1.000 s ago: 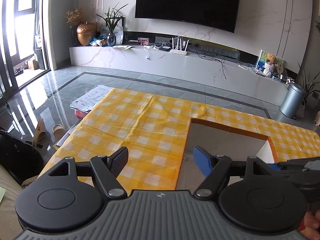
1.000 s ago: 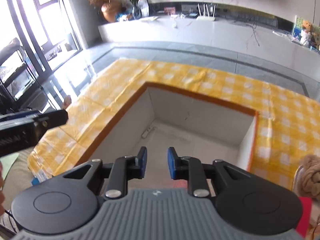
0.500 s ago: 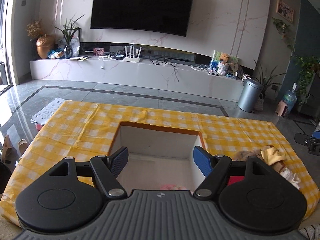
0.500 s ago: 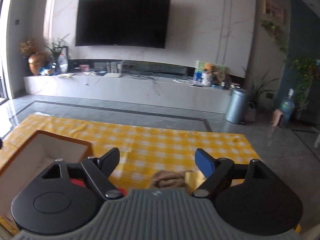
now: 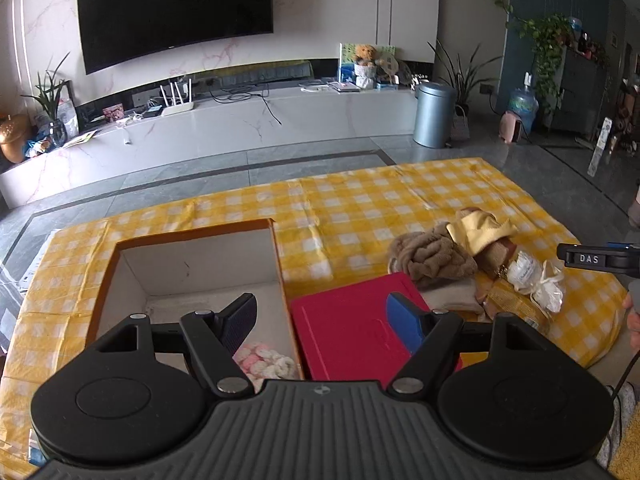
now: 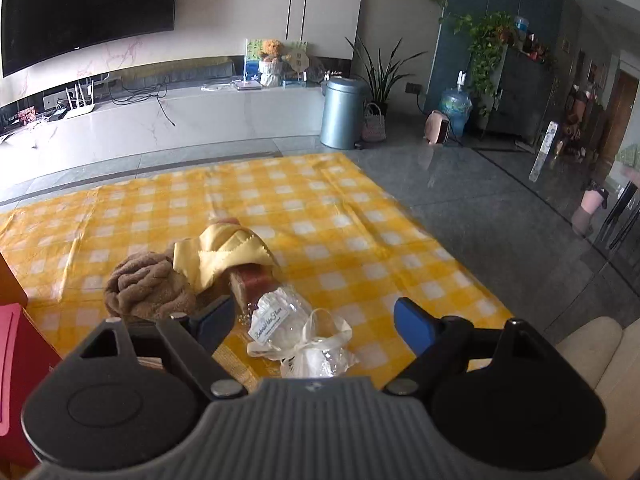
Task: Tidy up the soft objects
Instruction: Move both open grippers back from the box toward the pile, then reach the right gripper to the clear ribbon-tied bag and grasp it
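Observation:
An open cardboard box [image 5: 192, 264] sits on the yellow checked tablecloth [image 5: 360, 208] with a pink and white fluffy item [image 5: 266, 362] inside. My left gripper [image 5: 322, 322] is open and empty above the box's right wall and a red box lid [image 5: 352, 328]. To the right lies a pile: a brown fluffy towel [image 5: 432, 256], a yellow cloth [image 5: 480, 232] and a clear plastic bag [image 5: 536, 280]. My right gripper [image 6: 314, 320] is open and empty just above the plastic bag [image 6: 300, 336], with the brown towel [image 6: 148, 288] and yellow cloth [image 6: 224, 260] ahead to the left.
The table's right edge [image 6: 460, 256] drops to a grey tiled floor. A TV unit [image 5: 240, 128] and a grey bin [image 5: 434, 114] stand across the room. A beige cushion [image 6: 600, 344] lies at my near right. The right gripper's body [image 5: 600, 258] shows in the left view.
Both grippers have swung to the right. The left one went from the box's left side to its right wall. The right one opened and moved from over the box to the pile.

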{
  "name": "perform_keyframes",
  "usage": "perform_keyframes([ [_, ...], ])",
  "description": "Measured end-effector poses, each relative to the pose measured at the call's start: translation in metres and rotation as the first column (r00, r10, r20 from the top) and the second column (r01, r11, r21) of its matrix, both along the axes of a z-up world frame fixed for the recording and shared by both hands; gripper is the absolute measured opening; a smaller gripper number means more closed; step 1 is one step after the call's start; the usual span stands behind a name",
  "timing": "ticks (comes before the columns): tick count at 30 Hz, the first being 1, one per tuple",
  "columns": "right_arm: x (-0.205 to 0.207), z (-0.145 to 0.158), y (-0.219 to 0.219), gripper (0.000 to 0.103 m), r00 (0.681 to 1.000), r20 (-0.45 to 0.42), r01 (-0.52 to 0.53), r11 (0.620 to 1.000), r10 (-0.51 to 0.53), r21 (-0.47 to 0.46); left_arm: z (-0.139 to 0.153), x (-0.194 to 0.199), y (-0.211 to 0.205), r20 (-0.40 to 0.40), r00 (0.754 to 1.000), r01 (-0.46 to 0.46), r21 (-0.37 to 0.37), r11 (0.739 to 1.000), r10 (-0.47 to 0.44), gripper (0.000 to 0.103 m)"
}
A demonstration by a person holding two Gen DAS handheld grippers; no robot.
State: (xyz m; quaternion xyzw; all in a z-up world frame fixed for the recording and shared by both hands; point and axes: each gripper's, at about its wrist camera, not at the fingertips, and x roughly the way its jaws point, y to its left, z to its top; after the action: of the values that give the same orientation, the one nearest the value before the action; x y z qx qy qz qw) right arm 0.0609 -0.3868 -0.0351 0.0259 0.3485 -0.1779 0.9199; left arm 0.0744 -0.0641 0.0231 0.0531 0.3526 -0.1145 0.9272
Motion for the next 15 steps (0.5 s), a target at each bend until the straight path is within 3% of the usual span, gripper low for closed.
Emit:
perform_keyframes([
  [3, 0.005, -0.011, -0.012, 0.086, 1.000, -0.025, -0.013, 0.995, 0.016, 0.096, -0.010, 0.005, -0.015, -0.082, 0.993, 0.083, -0.048, 0.995, -0.087, 0.087],
  [7, 0.010, -0.027, -0.028, 0.088, 0.998, -0.061, 0.016, 0.984, -0.006, 0.179, -0.020, 0.013, -0.033, -0.165, 0.977, 0.123, -0.084, 0.989, -0.135, 0.087],
  [15, 0.018, -0.053, -0.049, 0.088, 0.991, -0.130, 0.053, 0.946, -0.012, 0.319, -0.037, 0.021, -0.081, -0.238, 0.958, 0.175, 0.048, 0.983, -0.159, 0.087],
])
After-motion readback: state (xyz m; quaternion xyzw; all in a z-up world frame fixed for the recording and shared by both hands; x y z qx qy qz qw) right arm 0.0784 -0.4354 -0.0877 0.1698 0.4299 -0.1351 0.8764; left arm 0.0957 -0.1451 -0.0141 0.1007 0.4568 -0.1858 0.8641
